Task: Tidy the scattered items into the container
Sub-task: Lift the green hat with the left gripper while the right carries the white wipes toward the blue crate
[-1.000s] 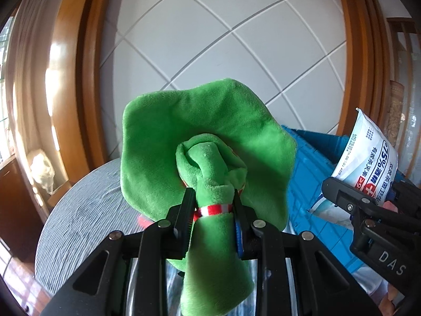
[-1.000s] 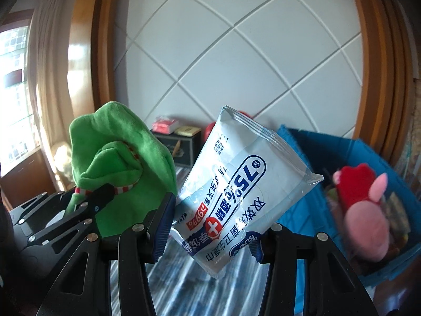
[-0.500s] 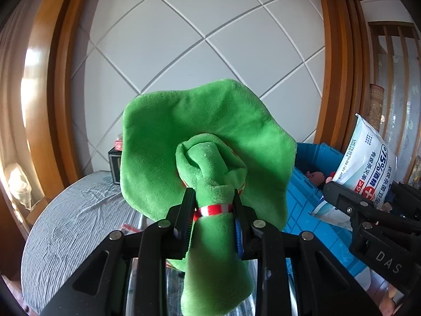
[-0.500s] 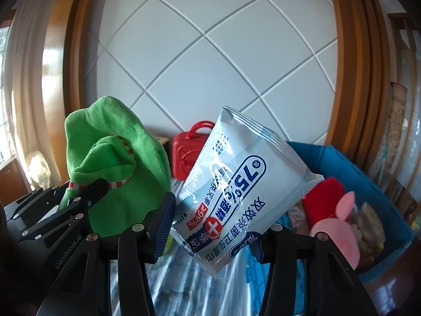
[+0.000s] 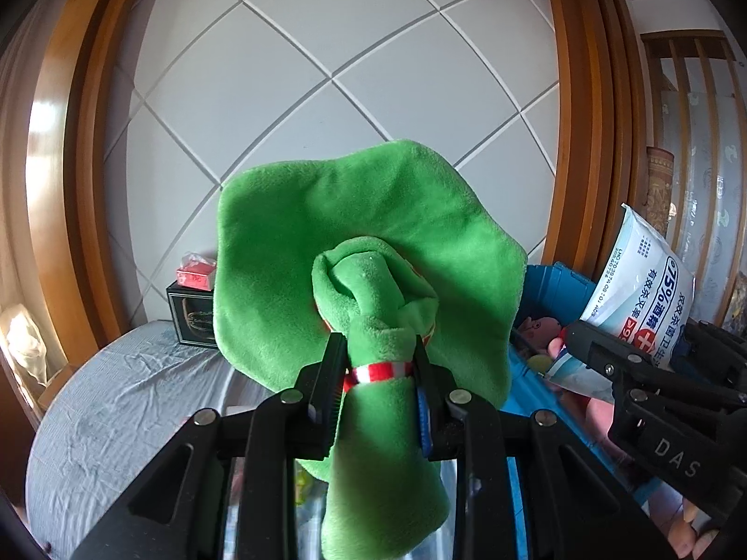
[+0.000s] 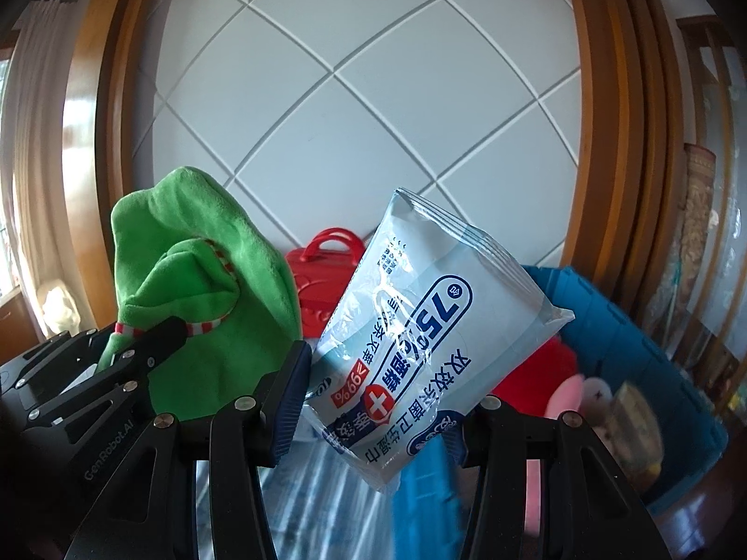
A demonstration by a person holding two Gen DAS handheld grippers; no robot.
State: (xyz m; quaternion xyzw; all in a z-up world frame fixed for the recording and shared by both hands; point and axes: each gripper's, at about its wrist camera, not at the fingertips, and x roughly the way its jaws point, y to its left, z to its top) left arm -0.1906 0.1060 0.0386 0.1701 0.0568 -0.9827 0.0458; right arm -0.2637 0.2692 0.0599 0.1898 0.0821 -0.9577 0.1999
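My left hand-held gripper (image 5: 377, 387) clenched on green plush toy (image 5: 369, 252), held in the air | my right hand-held gripper (image 6: 380, 401) grasping wipes packet (image 6: 434, 326), tilted, also aloft | blue container (image 6: 621, 350) lower right, soft toys inside | grey-clothed table (image 5: 121, 401) below.

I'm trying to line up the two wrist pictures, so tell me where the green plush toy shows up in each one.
Left wrist: the green plush toy fills the centre, clamped at its striped band by the left gripper.
Right wrist: it sits at the left, beside the wipes pack held in the right gripper.
Shared landmark: the blue bin, at the right in both.
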